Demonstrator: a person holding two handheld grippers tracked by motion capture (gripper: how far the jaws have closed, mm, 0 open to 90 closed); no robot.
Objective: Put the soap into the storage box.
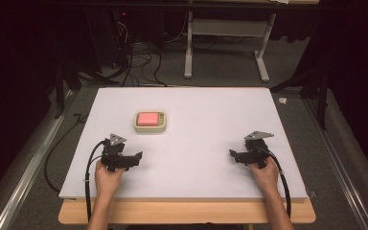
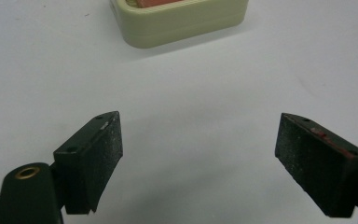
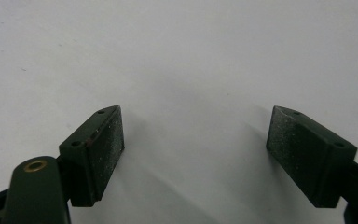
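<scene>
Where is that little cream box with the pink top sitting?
In the high view the cream box sits on the white board, left of centre, just beyond the left claw.

High view overlooks table (image 1: 196,177); gripper views skim, perhaps, it closely.

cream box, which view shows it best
The high view: the whole cream box with its pink top sits on the white board, ahead of the left gripper. The left gripper view catches just its near wall at the top edge.
</scene>
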